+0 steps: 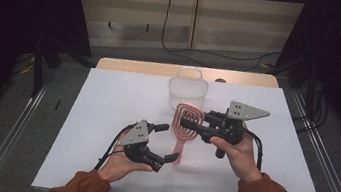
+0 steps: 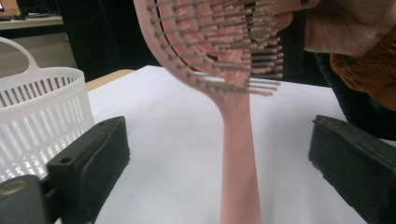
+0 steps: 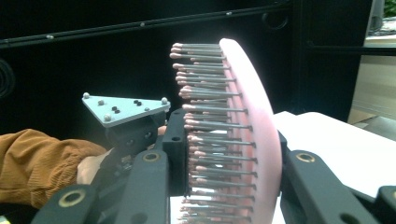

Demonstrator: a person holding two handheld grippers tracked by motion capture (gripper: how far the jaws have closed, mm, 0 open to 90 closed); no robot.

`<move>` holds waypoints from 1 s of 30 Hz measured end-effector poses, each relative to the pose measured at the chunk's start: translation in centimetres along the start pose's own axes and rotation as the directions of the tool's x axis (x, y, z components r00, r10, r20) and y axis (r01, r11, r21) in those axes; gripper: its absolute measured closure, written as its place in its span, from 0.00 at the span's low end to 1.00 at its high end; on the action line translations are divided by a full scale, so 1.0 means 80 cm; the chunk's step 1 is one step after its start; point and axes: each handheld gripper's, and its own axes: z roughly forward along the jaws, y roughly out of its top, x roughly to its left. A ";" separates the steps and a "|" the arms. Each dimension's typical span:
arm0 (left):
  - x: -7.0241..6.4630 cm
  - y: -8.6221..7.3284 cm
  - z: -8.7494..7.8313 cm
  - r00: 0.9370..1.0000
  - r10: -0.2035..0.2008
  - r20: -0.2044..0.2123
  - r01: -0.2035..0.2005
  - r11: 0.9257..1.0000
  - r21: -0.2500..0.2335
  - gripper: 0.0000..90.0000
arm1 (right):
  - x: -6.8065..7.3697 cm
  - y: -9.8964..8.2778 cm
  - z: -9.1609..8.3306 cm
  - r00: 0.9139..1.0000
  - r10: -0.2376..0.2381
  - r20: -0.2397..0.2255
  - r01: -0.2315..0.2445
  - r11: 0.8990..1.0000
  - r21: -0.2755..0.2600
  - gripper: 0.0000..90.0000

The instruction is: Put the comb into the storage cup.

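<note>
My left tongs point(image 1: 168, 143) stand wide apart around the pink hairbrush's point(image 1: 185, 128) handle, not touching it. Just behind the brush, the white basket point(image 1: 188, 88) stands on the white worktop point(image 1: 105, 112). My right tongs point(image 1: 185, 124) clamp the brush head, bristles against one pad.

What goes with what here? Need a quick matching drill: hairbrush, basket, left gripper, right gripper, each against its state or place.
Column 1:
1. hairbrush
2. basket
3. left gripper
4. right gripper

Column 2:
A. jaws open, either side of the pink handle without touching it
B. white, slatted, standing on the table beyond the brush
C. shut on the brush head
D. pink, held off the table, handle pointing toward the person

Pairs: 1-D, 2-B, 3-A, 4-C
</note>
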 end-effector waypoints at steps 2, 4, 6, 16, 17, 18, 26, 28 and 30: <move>0.002 0.000 -0.001 1.000 -0.002 -0.012 0.002 1.000 0.005 0.04 | -0.001 0.001 -0.002 1.000 -0.002 0.010 0.002 1.000 -0.002 0.72; 0.004 -0.001 -0.004 1.000 -0.017 -0.019 0.017 1.000 0.001 0.04 | -0.002 0.002 -0.004 1.000 0.001 0.018 -0.001 1.000 -0.007 0.72; 0.006 -0.001 -0.006 0.999 -0.011 -0.043 0.011 1.000 0.006 0.05 | -0.002 0.004 -0.006 1.000 0.005 0.028 -0.005 1.000 -0.012 0.72; 0.013 0.001 -0.024 0.992 -0.088 -0.095 0.085 0.996 -0.038 0.04 | -0.005 0.009 -0.015 0.998 0.005 0.069 -0.003 1.000 -0.026 0.72; 0.014 0.002 -0.027 0.991 -0.089 -0.096 0.085 0.996 -0.037 0.04 | -0.005 0.010 -0.016 0.997 0.004 0.075 -0.002 1.000 -0.029 0.72; 0.015 0.002 -0.029 0.991 -0.083 -0.102 0.079 0.996 -0.042 0.03 | -0.005 0.010 -0.016 0.997 0.003 0.077 -0.001 1.000 -0.031 0.72; 0.019 0.001 -0.052 0.981 -0.087 -0.173 0.074 0.994 -0.079 0.02 | -0.005 0.018 -0.024 0.994 -0.002 0.108 0.007 0.999 -0.049 0.72; 0.018 -0.001 -0.057 0.979 -0.109 -0.174 0.095 0.992 -0.086 0.02 | -0.005 0.019 -0.027 0.993 -0.002 0.116 0.008 0.999 -0.053 0.72; 0.017 -0.003 -0.062 0.977 -0.117 -0.176 0.103 0.991 -0.087 0.02 | -0.006 0.020 -0.028 0.992 -0.002 0.125 0.009 0.998 -0.057 0.72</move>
